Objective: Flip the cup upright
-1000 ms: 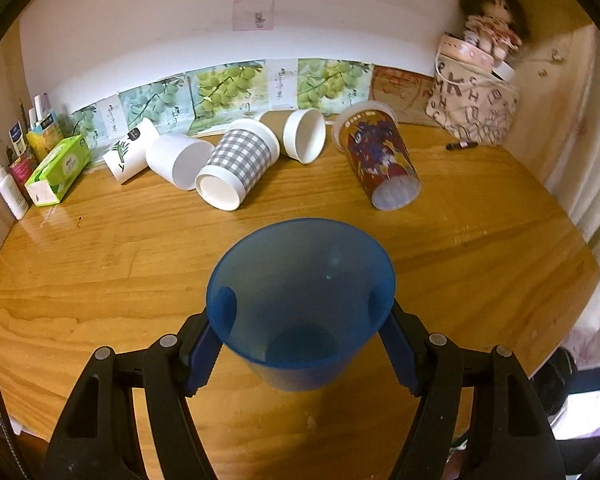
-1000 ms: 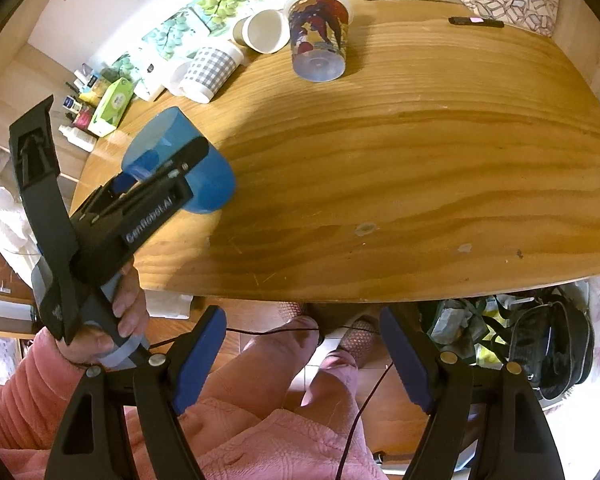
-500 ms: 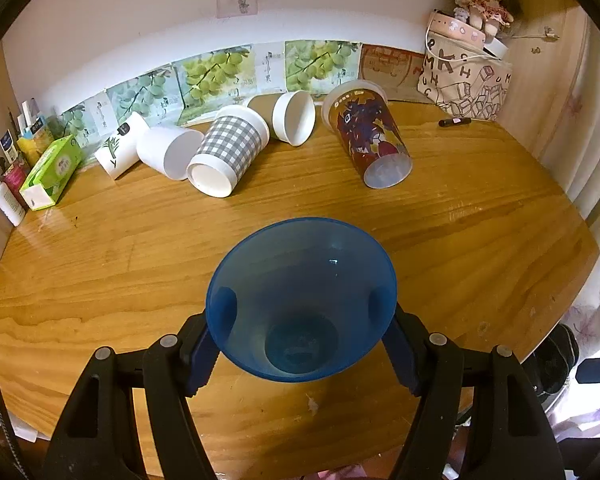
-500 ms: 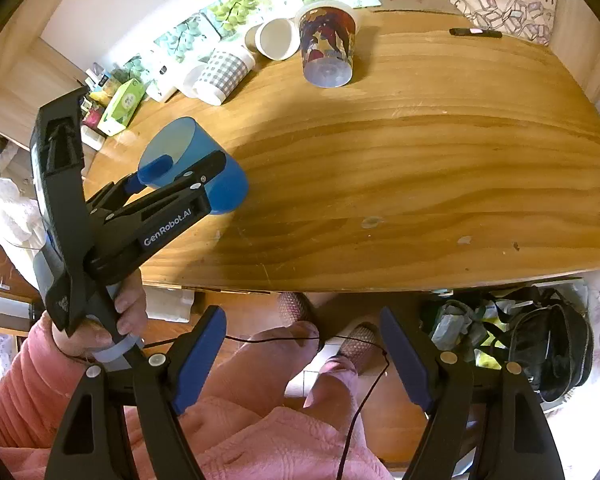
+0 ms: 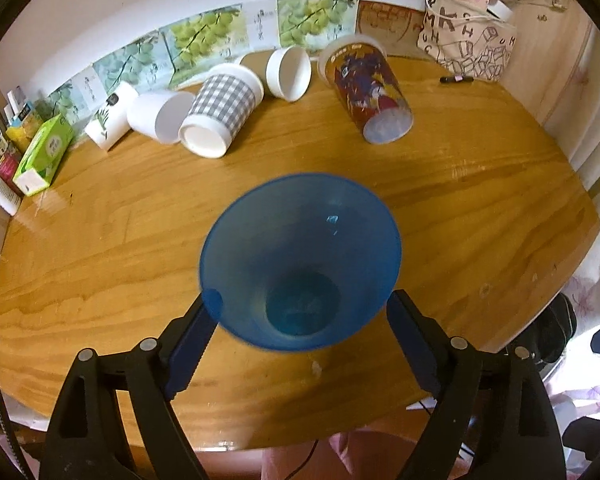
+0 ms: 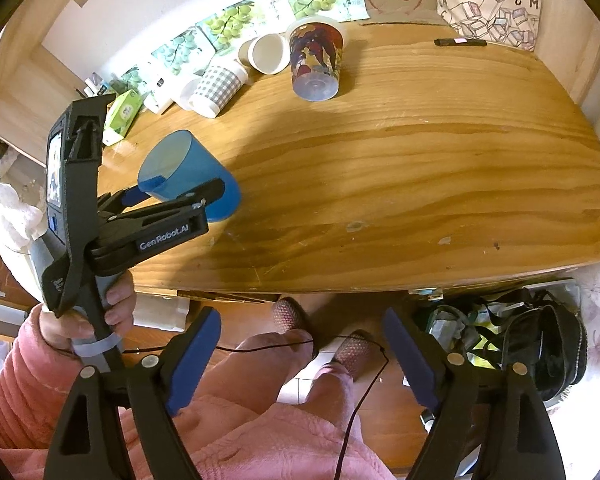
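Observation:
A translucent blue cup [image 5: 300, 260] is held between the jaws of my left gripper [image 5: 300, 312], which is shut on its lower body. Its open mouth faces the camera and the far wall, and it is tilted above the wooden table [image 5: 480, 220]. In the right wrist view the cup [image 6: 188, 176] hangs tilted over the table's left front part in the left gripper [image 6: 172, 200]. My right gripper [image 6: 300, 356] is open and empty, off the table's front edge, above the person's lap.
Several cups lie on their sides at the back: a checked cup [image 5: 220, 112], a white cup [image 5: 160, 116], a white-lined cup [image 5: 288, 72] and a printed cup [image 5: 368, 92]. A green box [image 5: 44, 152] and bottles stand far left. A printed bag [image 5: 468, 40] and a pen [image 5: 456, 79] are far right.
The left gripper has lifted and tipped the blue cup, so its mouth turns more upward and I look deeper into it. The right gripper has stayed open below the table edge.

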Demonstrator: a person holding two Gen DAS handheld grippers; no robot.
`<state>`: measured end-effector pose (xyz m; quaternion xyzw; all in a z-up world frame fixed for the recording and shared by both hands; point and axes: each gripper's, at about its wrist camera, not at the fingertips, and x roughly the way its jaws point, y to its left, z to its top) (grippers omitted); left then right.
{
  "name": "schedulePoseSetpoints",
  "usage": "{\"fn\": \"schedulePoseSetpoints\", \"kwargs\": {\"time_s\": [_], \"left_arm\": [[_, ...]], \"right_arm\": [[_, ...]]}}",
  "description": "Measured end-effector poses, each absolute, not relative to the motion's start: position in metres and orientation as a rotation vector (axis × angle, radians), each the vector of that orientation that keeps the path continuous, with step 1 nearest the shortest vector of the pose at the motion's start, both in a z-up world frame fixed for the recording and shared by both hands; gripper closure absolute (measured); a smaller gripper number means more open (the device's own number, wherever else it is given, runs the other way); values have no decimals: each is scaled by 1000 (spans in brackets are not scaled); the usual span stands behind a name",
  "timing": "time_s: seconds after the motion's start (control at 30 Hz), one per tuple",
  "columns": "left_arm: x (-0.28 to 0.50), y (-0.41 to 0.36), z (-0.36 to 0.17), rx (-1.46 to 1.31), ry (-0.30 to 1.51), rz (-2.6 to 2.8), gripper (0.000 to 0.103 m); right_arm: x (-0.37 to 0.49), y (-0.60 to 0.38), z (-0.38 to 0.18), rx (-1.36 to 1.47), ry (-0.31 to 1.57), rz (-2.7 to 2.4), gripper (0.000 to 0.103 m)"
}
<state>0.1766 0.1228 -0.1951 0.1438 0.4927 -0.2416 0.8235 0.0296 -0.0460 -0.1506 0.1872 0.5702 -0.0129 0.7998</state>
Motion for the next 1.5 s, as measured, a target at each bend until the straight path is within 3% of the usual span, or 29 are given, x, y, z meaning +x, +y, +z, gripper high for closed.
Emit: {"fn": "schedulePoseSetpoints", "kwargs": {"time_s": [0.2, 0.33, 0.53, 1.0, 1.5], "left_arm": [[167, 140, -195, 323, 1105, -425, 15], [158, 163, -196, 272, 1181, -375, 15], [138, 206, -170, 146, 1217, -291, 15], [126, 231, -52, -64, 998, -278, 15], [84, 214, -26, -3, 814, -270, 15]], "right_arm": [[32, -44, -153, 399, 1230, -9, 13], [37, -40, -154, 388, 1230, 3, 2], [43, -25, -144, 291, 1188, -22, 2], [27, -8, -40, 297, 906, 33, 1], [-3, -11, -9, 295, 665, -19, 1]]}}
